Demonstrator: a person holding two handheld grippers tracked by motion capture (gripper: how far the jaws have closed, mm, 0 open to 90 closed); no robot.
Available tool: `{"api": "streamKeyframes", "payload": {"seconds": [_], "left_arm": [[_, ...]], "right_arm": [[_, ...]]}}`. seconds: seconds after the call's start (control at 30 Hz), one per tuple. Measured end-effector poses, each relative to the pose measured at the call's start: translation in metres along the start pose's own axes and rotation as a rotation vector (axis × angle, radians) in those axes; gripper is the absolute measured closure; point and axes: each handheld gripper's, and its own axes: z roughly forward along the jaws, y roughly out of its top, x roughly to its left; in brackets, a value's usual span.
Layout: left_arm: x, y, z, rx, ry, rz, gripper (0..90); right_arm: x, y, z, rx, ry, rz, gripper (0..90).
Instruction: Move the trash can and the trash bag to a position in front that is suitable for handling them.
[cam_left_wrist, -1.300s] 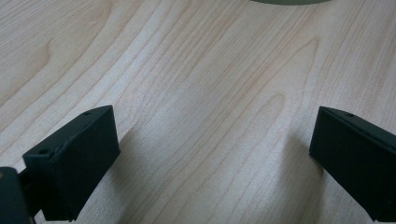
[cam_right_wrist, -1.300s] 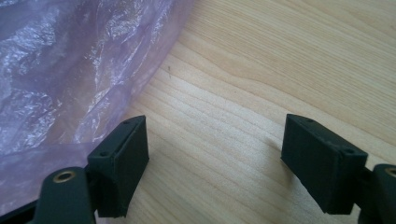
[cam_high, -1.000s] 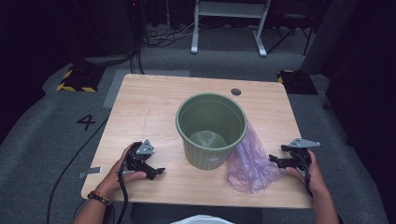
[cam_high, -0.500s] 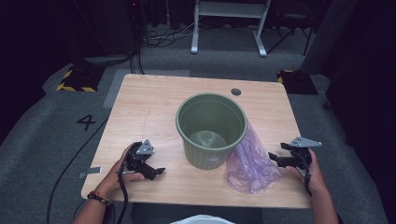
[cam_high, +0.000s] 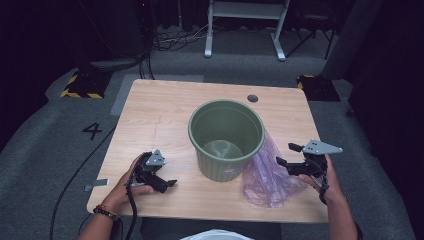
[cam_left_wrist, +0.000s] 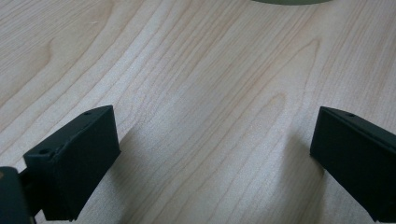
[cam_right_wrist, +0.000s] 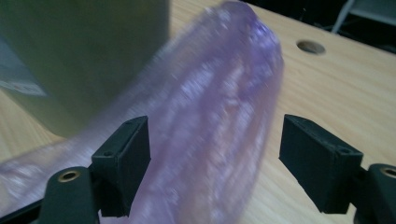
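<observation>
A green plastic bin stands upright in the middle of the wooden table, and its inside looks bare. A translucent purple bag leans on the bin's right side and spreads over the table. My right gripper hovers just right of the bag, open. In the right gripper view the bag runs up between the wide jaws of that gripper, close to the left one and well apart from the right one, with the bin wall behind. My left gripper rests low at the table's front left, open over bare wood.
A round cable hole sits near the table's far edge. The table's front edge runs just below both hands. On the grey floor lie cables, a "4" mark and striped feet; a white frame stands behind.
My right gripper has risen off the table and come a little closer to the bag. The left gripper, bin and bag have not moved.
</observation>
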Motion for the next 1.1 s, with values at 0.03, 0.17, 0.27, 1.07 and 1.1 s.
{"api": "streamKeyframes", "payload": {"seconds": [0.03,0.17,0.27,1.07,1.1], "left_arm": [[0.000,0.000,0.000,0.000,0.000,0.000,1.1],[0.000,0.000,0.000,0.000,0.000,0.000,1.1],[0.000,0.000,0.000,0.000,0.000,0.000,1.1],[0.000,0.000,0.000,0.000,0.000,0.000,1.0],[0.000,0.000,0.000,0.000,0.000,0.000,1.0]], "right_arm": [[0.004,0.005,0.001,-0.005,0.010,-0.015,24.9],[0.021,0.022,0.009,-0.024,0.062,-0.068,25.5],[0.032,0.030,0.016,-0.031,0.102,-0.092,26.1],[0.072,0.054,0.047,-0.008,0.197,-0.141,21.3],[0.073,0.055,0.049,-0.011,0.193,-0.143,21.4]]}}
